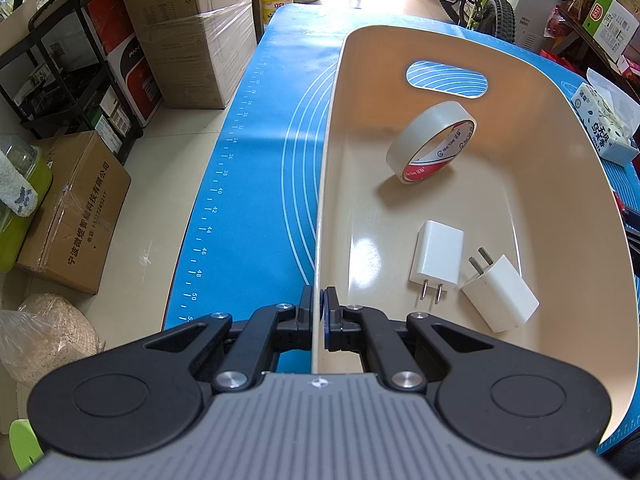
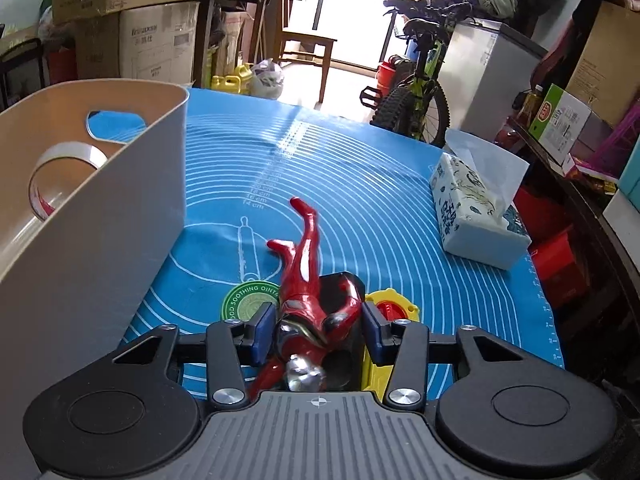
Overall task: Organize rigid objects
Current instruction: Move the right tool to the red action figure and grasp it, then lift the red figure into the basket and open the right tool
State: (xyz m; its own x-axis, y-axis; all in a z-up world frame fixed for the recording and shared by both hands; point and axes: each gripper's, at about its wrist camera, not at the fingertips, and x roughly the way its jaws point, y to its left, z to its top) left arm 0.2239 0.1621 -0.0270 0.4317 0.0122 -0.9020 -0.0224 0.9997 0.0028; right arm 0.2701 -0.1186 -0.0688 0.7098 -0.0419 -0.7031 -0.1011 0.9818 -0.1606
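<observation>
My left gripper [image 1: 319,306] is shut on the left wall of the beige bin [image 1: 326,168], pinching its rim. Inside the bin lie a roll of clear tape [image 1: 430,142] and two white plug chargers [image 1: 437,256] [image 1: 500,294]. In the right wrist view the bin [image 2: 104,216] stands at the left with the tape [image 2: 64,160] showing inside. My right gripper [image 2: 319,326] is open around a red and silver action figure [image 2: 304,280] that lies on the blue mat [image 2: 360,200]. The pads stand either side of its torso with gaps.
A green ointment tin [image 2: 248,300], a black box [image 2: 340,280] and a yellow and red object [image 2: 394,308] lie under and beside the figure. A tissue pack [image 2: 476,216] sits at the mat's right, also in the left wrist view [image 1: 600,128]. Cardboard boxes and a bicycle surround the table.
</observation>
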